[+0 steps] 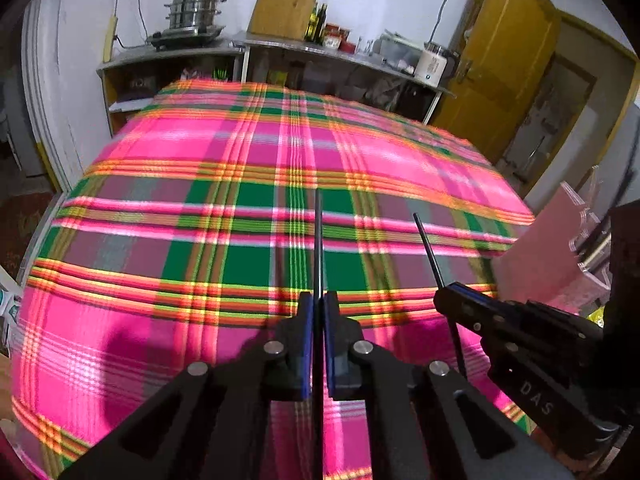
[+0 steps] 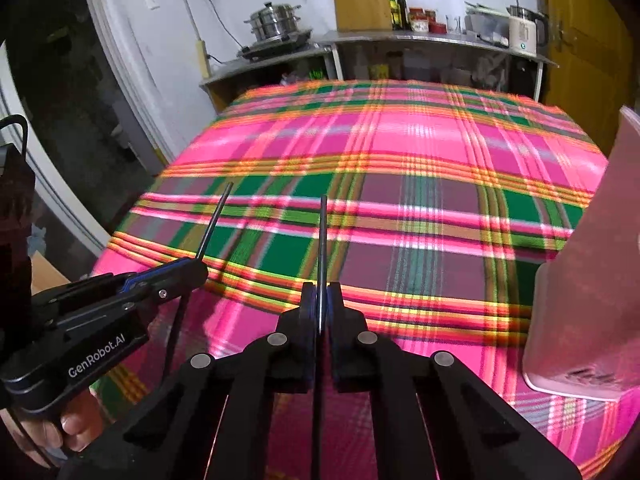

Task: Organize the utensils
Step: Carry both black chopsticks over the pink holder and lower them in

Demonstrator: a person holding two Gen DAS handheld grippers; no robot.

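Observation:
My left gripper (image 1: 318,300) is shut on a thin dark chopstick (image 1: 319,240) that sticks out forward above the plaid tablecloth (image 1: 180,208). To its right, my right gripper (image 1: 446,294) pinches a second dark chopstick (image 1: 427,246). In the right wrist view the right gripper (image 2: 321,290) is shut on its chopstick (image 2: 323,240), which runs back between the jaws. At the left of that view the left gripper (image 2: 198,266) clamps the other chopstick (image 2: 217,216). Both sticks hang in the air, tips tilted up over the cloth (image 2: 420,200).
A pink plastic holder (image 2: 580,280) stands at the table's right edge, also seen as the pink holder (image 1: 540,256) behind the right gripper. A person's hand (image 2: 72,428) grips the left tool. Shelves with a steel steamer pot (image 1: 194,12), bottles and a kettle line the back wall.

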